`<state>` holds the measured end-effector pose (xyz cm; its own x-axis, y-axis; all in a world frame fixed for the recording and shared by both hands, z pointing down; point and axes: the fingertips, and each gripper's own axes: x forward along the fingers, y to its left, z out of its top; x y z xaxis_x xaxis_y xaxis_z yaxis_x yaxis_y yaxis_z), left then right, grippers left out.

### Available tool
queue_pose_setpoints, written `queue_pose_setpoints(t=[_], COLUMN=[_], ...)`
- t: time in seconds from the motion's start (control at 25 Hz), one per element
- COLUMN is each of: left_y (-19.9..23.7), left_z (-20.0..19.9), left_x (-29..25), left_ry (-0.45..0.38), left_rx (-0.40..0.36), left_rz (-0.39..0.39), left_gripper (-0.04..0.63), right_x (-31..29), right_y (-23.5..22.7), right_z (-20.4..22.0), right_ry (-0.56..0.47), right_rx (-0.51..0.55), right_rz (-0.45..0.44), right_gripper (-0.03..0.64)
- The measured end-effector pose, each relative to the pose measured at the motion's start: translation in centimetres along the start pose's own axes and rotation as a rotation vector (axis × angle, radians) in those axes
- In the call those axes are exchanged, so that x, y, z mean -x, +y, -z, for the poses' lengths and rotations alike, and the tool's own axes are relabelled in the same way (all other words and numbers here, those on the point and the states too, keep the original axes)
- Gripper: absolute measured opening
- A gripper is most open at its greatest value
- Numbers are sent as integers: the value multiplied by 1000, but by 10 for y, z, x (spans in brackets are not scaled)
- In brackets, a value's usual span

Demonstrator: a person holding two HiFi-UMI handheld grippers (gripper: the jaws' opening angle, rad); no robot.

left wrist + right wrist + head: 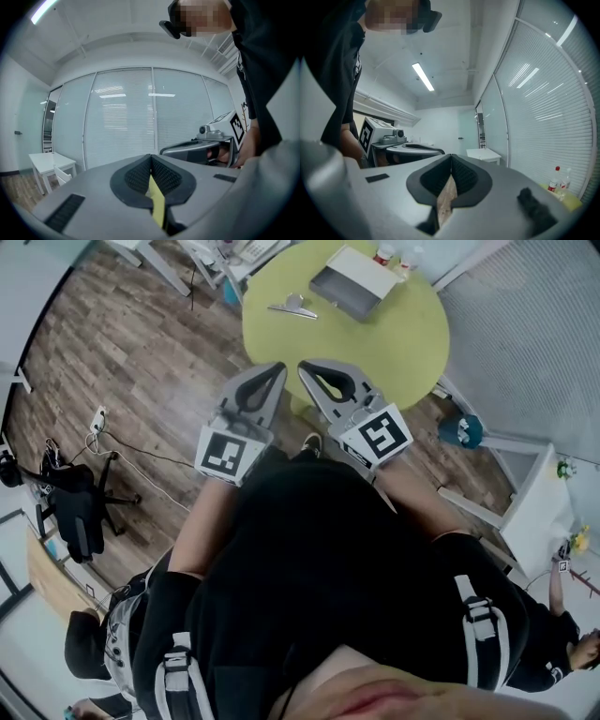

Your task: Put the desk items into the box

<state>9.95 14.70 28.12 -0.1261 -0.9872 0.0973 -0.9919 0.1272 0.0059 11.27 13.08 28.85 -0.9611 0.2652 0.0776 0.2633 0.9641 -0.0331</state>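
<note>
Nearest the person, the left gripper (151, 158) and the right gripper (451, 158) are held side by side at waist height. Each is clenched with its ribbed pads meeting and nothing between them. Only a sliver of background shows through each slot. Both stand short of the round green table (403, 348), above the wooden floor (141, 352).

The step in hand appears to be the first reach. It would be done well by carrying one gripper forward over the near edge and parting its jaws before it descends. It should come down on the thicker end of the desk item (292, 307), since so flat a thing is likely to slide if nudged sideways.

That item is a small grey piece, low and pointed. It lies alone on the tabletop, left of the box (352, 285) and apart from it. Its kind cannot be told.

The box sits further back, rectangular, grey within, with a pale flap turned open. Nothing is seen inside it.

At the far rim stand two small bottles (384, 253).
</note>
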Motion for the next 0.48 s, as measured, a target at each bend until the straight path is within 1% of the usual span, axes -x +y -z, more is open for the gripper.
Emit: queue_pose_setpoints(t=[0.12, 0.32, 0.48], left_y=[0, 10, 24], left_z=[-1, -12, -7], left_x=[-12, -27, -42], left_ry=[13, -25, -34], left_rx=[-22, -6, -1], left_rz=[6, 16, 43], left_gripper=[14, 14, 14], right_x=[3, -4, -15], right_y=[-14, -33, -48], right_z=[0, -2, 1], right_ry=[-1, -3, 9], right_rx=[-5, 8, 9], right_rz=[10, 36, 64], right_gripper=[17, 17, 17])
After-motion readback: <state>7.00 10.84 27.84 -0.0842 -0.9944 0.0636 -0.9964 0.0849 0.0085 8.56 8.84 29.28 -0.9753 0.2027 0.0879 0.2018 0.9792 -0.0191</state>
